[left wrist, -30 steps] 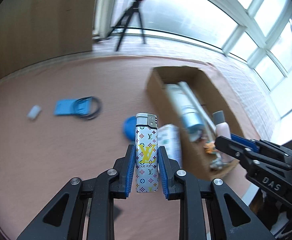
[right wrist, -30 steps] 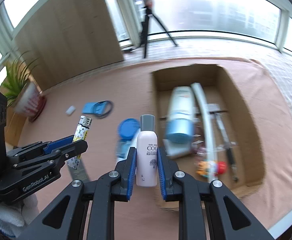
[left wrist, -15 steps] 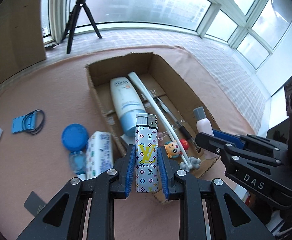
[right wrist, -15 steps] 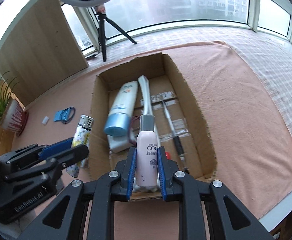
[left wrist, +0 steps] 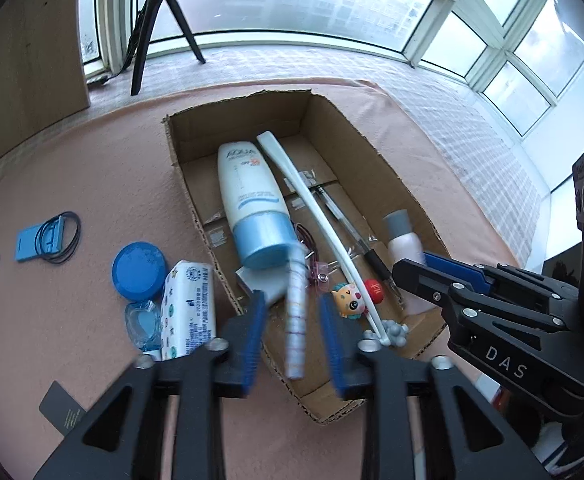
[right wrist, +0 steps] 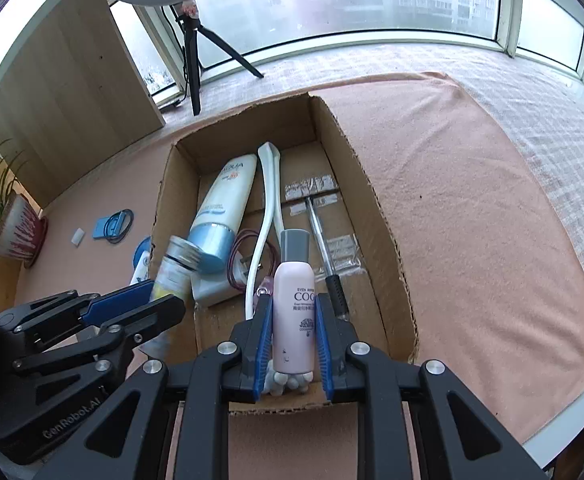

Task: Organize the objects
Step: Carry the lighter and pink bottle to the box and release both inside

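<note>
An open cardboard box [left wrist: 388,184] lies on the pink cloth; it also shows in the right wrist view [right wrist: 376,216]. My left gripper [left wrist: 294,330] is open over the box's near left corner, and the patterned lighter [left wrist: 296,312] is blurred between its spread jaws, apart from both. The lighter [right wrist: 171,268] also shows tilted by the left gripper in the right wrist view. My right gripper [right wrist: 294,340] is shut on a small pink bottle [right wrist: 294,312] with a grey cap, held upright over the box's near end.
In the box lie a white and blue tube [left wrist: 251,204], a long white shoehorn [left wrist: 316,216], a pen [left wrist: 356,232] and small toys [left wrist: 352,296]. Left of the box are a tissue pack [left wrist: 187,312], a blue lid [left wrist: 137,270], a blue card with cable [left wrist: 47,238].
My left gripper has opened and let go of the lighter, which now drops blurred between the jaws. Both grippers have moved closer over the box.
</note>
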A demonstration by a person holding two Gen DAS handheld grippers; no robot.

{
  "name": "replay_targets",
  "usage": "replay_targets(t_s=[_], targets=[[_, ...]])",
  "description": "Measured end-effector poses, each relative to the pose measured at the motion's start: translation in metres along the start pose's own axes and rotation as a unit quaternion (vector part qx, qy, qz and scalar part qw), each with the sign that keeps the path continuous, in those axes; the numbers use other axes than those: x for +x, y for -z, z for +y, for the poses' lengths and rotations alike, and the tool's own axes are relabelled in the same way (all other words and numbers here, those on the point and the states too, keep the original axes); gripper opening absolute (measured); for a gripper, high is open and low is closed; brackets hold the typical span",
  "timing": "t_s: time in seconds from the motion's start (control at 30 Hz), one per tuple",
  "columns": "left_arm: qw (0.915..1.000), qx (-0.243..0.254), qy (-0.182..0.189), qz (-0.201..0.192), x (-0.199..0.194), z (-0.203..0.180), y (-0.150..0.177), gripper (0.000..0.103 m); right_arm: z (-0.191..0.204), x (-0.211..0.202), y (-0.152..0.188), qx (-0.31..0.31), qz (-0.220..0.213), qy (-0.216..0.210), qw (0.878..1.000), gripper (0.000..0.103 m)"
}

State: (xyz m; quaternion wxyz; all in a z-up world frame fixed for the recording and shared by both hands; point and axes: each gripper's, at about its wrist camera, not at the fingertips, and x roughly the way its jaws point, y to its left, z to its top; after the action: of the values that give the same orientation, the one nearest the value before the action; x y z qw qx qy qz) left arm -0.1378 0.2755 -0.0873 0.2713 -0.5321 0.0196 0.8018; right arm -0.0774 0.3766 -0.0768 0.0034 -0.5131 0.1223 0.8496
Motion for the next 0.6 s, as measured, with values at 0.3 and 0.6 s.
replay_targets(t_s=[0.3, 0.6], targets=[[0.9994, -0.011, -0.018, -0.026, -0.025, 0.025, 0.005, 0.054, 0.006, -0.009, 0.000, 0.000, -0.017, 0.002, 1.000, 0.039], [0.9968, -0.050, -0.059, -0.021, -0.044, 0.086, 0.023, 0.054, 0.026, -0.012, 0.001, -0.003, -0.022, -0.016, 1.000, 0.039]])
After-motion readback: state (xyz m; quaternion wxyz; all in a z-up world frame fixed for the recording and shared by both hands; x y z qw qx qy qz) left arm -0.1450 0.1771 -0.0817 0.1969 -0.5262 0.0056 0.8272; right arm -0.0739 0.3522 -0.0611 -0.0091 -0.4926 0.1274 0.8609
